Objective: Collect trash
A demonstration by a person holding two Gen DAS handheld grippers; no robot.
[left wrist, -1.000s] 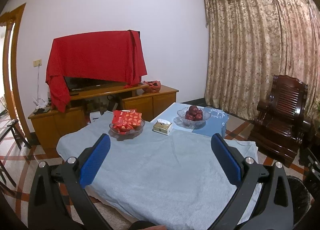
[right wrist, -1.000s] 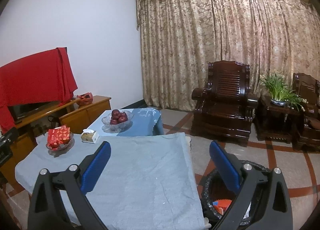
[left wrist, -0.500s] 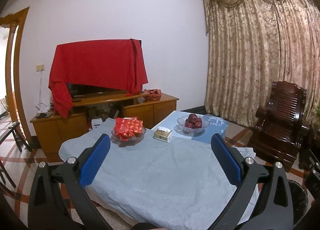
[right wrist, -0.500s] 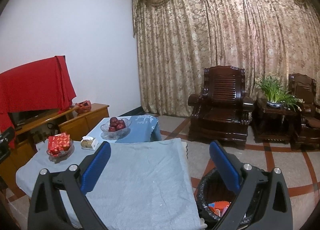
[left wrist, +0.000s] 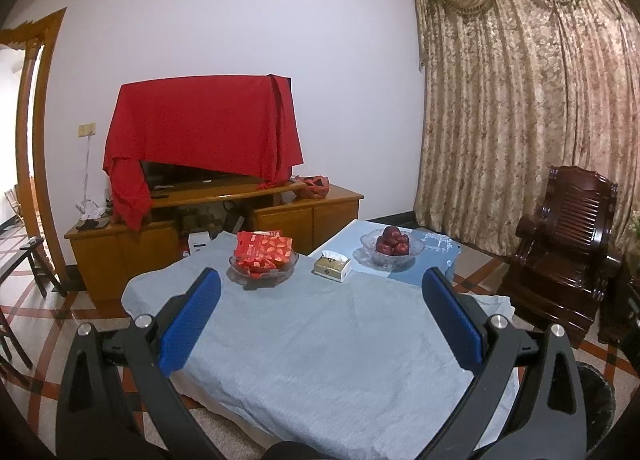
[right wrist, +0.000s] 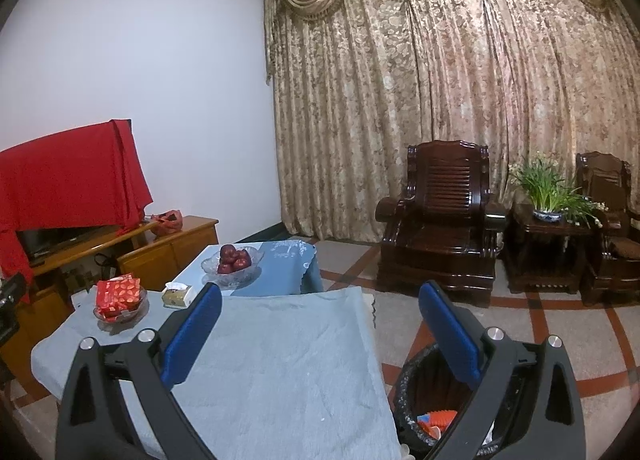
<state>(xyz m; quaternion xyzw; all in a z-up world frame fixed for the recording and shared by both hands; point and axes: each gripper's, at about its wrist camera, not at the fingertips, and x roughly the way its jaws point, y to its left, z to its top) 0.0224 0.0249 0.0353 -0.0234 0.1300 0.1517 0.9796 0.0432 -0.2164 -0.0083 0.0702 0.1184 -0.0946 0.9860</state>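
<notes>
A black-lined trash bin [right wrist: 424,392] stands on the floor right of the table, with orange and red wrappers [right wrist: 436,420] inside; its rim also shows in the left wrist view as the bin [left wrist: 596,392]. My right gripper [right wrist: 320,300] is open, held above the table's right edge and the bin. My left gripper [left wrist: 320,294] is open over the grey-blue tablecloth [left wrist: 320,360], nothing between its blue pads. The cloth near both grippers is bare.
At the table's far end sit a glass bowl of red packets [left wrist: 263,256], a tissue box [left wrist: 332,266] and a bowl of apples [left wrist: 392,246]. A TV cabinet with a red cloth [left wrist: 200,132] is behind; dark wooden armchairs [right wrist: 440,220] and a plant [right wrist: 548,192] stand right.
Both grippers have risen and tilted upward, so the table and bin sit lower in view. Both stay open and hold nothing.
</notes>
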